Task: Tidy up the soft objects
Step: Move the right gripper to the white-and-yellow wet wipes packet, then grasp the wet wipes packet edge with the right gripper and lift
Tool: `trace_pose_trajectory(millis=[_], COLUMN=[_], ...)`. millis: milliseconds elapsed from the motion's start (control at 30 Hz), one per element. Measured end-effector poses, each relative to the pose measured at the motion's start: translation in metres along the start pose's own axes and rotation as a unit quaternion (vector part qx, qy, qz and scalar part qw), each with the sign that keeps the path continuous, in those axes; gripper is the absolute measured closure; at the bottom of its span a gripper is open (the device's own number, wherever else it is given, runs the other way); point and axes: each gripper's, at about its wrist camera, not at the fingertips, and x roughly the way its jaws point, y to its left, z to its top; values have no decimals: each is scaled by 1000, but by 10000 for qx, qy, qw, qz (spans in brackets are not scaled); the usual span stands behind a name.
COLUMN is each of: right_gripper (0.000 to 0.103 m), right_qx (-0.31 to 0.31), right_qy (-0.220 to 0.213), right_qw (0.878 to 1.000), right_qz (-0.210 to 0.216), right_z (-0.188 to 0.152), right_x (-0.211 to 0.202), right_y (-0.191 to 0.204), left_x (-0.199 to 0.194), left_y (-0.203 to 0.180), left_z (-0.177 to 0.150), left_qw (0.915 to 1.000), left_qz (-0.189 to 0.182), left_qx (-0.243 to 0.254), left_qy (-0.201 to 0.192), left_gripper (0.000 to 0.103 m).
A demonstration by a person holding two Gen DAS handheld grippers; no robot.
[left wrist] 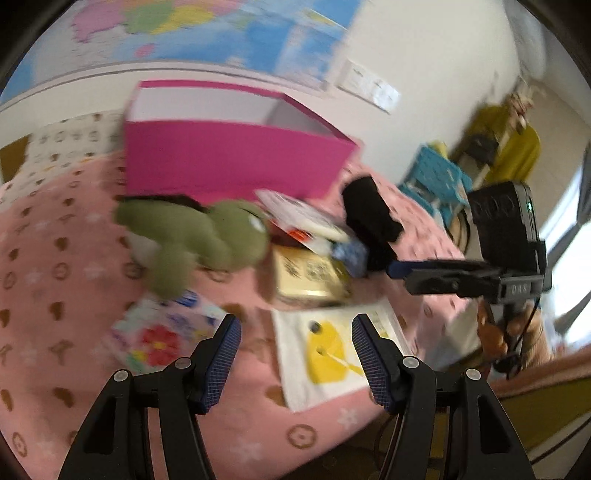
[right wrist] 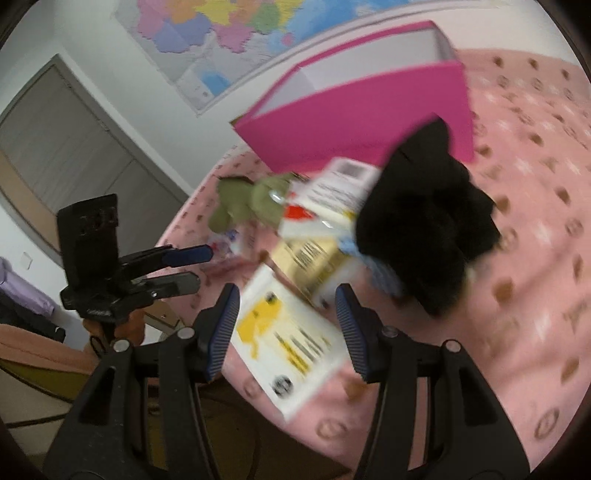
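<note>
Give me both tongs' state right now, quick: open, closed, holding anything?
Left tongs: open, empty, above the pink bedspread.
Right tongs: open, empty, over the white and yellow booklet.

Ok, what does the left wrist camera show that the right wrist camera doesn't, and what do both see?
Only the left wrist view shows the blue plastic crate beyond the bed, the yellow-green garment behind it, and the floral packet near the left gripper.

Only the right wrist view shows the grey door and the left gripper from the side.

Both show the pink box, green plush toy, black soft item, white-and-yellow card, wall map and pink bedspread. Each gripper's jaws stand open, nothing between them.
</note>
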Motion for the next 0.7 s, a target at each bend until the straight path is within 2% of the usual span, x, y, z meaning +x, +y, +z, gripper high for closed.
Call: trace_pose_trajectory(millis=[133, 400, 467, 500, 533, 600, 700], right_gripper=[47, 49, 64, 69, 78, 81, 82], right_qx=[167, 158, 89, 85, 102, 144, 158], right_qy=[155, 248, 233, 231, 214, 143, 50], right_qw=[9994, 9996, 9997, 9996, 9996, 9997, 9998], right_qz=[-242, -28, -87, -124, -155, -125, -87], right_z=[-16, -29, -30, -30, -29, -30, -29], right_x=[4, 17, 20, 21, 23, 22, 19], right_y=[-10, -9, -9, -11, -12, -14, -17], left_x=[20, 35, 39, 39, 40, 43, 45], left_y=[-2, 4, 3, 1, 0, -2, -5], left_z=[-5, -9, -11, -11, -10, -9, -7], left_qw=[9995, 9979, 9976, 9977, 9975, 9970, 9970], left_qz=[12, -187, -206, -221, -293, -415, -429], left_qx=[-20, -191, -194, -185, -197, -234, -213], left_qy=[323, 586, 634, 612, 612, 614, 605], left_gripper=[39, 39, 39, 36, 34, 30, 29])
